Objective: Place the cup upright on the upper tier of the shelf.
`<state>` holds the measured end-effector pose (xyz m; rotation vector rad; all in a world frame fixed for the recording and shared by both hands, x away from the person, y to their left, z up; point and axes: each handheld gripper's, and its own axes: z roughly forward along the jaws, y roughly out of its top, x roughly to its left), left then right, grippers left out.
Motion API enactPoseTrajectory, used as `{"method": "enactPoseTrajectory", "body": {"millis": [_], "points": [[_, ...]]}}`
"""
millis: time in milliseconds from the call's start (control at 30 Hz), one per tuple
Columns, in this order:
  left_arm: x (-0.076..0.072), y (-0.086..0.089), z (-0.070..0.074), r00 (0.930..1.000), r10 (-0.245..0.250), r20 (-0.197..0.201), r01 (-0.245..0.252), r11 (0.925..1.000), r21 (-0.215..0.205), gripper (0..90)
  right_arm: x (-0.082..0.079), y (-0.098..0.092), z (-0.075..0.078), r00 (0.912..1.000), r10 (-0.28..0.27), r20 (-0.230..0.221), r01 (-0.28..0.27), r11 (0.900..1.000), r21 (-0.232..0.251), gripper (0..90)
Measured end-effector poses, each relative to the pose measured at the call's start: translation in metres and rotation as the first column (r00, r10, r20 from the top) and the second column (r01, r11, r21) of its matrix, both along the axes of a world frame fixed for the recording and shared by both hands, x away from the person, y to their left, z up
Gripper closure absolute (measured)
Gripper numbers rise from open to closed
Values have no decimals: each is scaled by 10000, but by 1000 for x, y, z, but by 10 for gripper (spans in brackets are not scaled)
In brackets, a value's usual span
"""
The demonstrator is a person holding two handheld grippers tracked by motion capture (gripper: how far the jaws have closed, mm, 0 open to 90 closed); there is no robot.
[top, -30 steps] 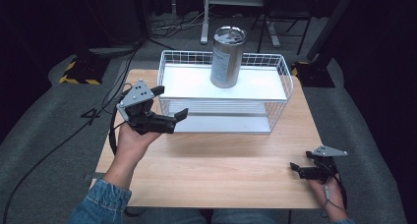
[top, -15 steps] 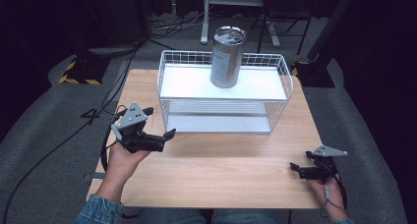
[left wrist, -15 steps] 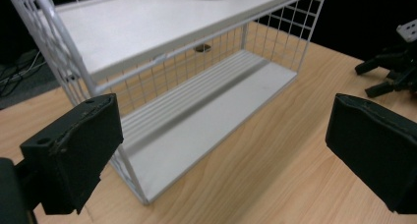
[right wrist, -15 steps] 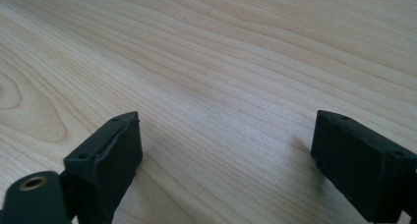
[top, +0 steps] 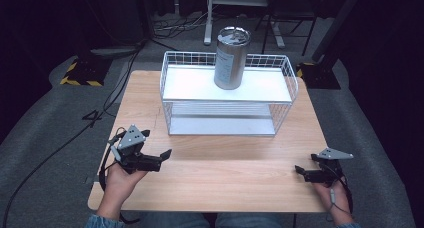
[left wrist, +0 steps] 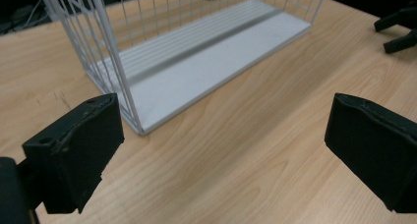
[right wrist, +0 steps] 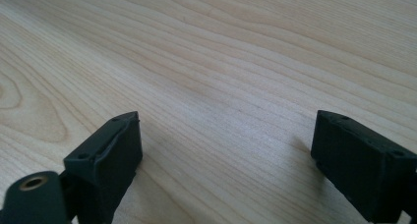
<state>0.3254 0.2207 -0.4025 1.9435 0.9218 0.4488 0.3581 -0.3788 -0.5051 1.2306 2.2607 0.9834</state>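
Metal canister (top: 231, 58) stands upright on the top shelf of the white wire rack (top: 227, 95), right of the shelf's middle, at the far side of the table — and neither tool is anywhere near it! Start at the left: the left gripper (top: 159, 159) rests low at the near left of the wooden table (top: 235, 178), jaws spread wide and holding nothing, aimed toward the rack's near corner. From its own view the rack's near left corner post (left wrist: 129, 106) sits just ahead, between the jaws, the lower shelf bare. Move to the middle: the rack takes the table's far half, open at the front, so I'd judge the canister was set up top on purpose, where a grip from the side can reach it. Over to the right: the right gripper (top: 300, 171) lies on the near right corner, jaws parted wide over plain wood grain (right wrist: 221, 86), empty, looking parked. Pale wood below, grey carpet around it, cables and a yellow-and-black striped plate (top: 80, 73) on the floor at far left, dark room beyond.
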Motion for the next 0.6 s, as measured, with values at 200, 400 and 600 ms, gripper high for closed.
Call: {"method": "enactPoseTrajectory", "body": {"millis": [200,400,600], "points": [[-3,4,-18,9992,89,-384,-86,9999,63,17,0,0,0,10000,-1,0,1,10000,4,124],[-6,8,-34,9976,352,-599,-345,9993,137,20,0,0,0,10000,1,5,-1,10000,-7,124],[-7,12,-46,9941,552,-932,-536,9984,197,21,0,0,0,10000,1,7,-1,10000,-3,124]]}}
